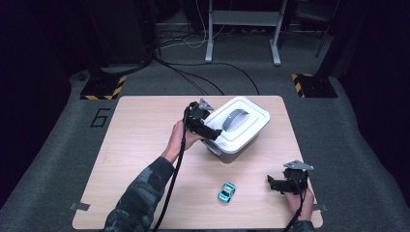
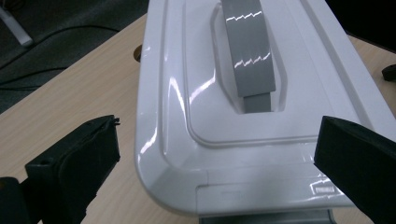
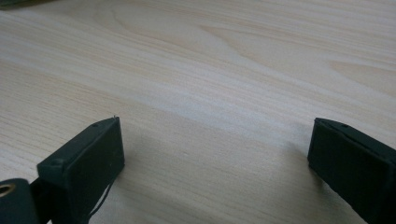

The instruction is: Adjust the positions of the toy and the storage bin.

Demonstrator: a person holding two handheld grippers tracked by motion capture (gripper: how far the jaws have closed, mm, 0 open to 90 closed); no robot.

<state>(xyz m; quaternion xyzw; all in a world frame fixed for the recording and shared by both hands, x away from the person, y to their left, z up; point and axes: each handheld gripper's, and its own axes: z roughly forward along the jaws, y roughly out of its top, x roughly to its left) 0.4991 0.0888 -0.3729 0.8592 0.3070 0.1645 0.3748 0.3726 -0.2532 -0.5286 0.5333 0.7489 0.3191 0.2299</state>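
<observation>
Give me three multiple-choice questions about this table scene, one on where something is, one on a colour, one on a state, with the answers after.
1. Where is the toy car?
A. On the box lid
B. On the table, nearer the person than the box
C. Between the right gripper's fingers

2. What colour is the handle on the box's lid?
A. Grey
B. Red
C. Yellow

3. How is the box?
A. Lid off, lying beside it
B. Tipped on its side
C. Closed, lid on top

Answers:
1 B: the high view shows the car on the wood between the box and the right gripper.
2 A: the left gripper view shows a grey strap set in the white lid.
3 C: the lid sits on the box, with the left gripper open at its corner.
</observation>
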